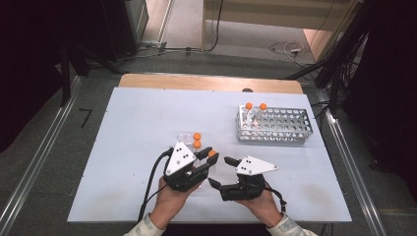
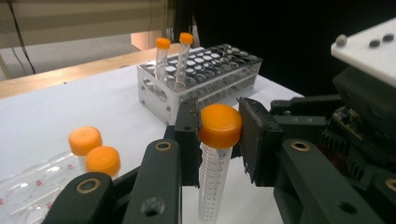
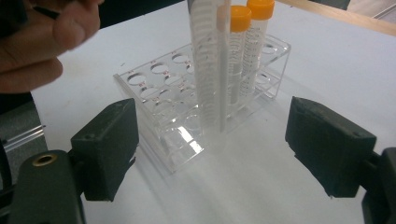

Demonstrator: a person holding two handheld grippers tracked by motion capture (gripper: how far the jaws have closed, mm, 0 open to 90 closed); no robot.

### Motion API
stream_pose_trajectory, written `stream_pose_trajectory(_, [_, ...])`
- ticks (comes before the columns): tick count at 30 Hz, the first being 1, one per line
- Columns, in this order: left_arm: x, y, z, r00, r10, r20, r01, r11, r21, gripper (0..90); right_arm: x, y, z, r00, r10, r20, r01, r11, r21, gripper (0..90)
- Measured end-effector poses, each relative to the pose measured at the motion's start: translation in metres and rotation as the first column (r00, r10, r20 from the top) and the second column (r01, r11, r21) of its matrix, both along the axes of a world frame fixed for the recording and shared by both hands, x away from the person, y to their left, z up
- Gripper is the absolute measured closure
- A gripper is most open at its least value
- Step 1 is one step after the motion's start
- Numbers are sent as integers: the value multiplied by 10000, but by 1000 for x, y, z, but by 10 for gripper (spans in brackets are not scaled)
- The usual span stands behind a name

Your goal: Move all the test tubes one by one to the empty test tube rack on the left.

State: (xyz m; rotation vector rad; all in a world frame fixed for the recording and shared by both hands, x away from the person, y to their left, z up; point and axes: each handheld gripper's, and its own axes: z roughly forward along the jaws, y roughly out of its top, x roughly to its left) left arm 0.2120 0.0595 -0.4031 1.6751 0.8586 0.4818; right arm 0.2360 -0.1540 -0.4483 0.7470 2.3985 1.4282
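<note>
My left gripper [image 2: 218,135] is clenched on a tube [image 2: 214,177] just under its orange cap, holding it upright near the table's [image 1: 147,113] front edge, beside the clear rack [image 3: 187,121]. My right gripper [image 3: 212,149] stands released — jaws wide, nothing between the pads.

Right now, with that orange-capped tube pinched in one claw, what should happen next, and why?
Probably carry the clear plastic tube with the orange cap toward the metal rack. The left claw grips its cap, the right claw stands open, two capped tubes already stand there, and many holes are free.
</note>
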Motion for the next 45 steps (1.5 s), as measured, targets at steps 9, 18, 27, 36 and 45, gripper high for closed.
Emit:
stream_pose_trajectory(9, [-1,18,13,9988,431,216,-425,9987,-282,695,1,0,-1,9999,-84,-75,84,10000,-30,160])
stream_pose_trajectory(18, [2,29,17,9941,986,444,-976,9949,-257,695,2,0,-1,9999,-120,-98,119,9999,-60,161])
stream_pose_trajectory(27, [10,31,11,9905,1308,430,-1310,9914,25,695,2,-1,-2,9998,-153,-94,152,9998,-85,162])
stream_pose_trajectory(36, [19,31,1,9891,1452,230,-1457,9891,217,694,3,-1,-2,9997,-186,-129,185,9998,-85,164])
stream_pose_trajectory(45, [22,24,-15,9888,1494,-39,-1487,9864,702,693,3,-1,-3,9998,-165,-123,164,9998,-93,170])
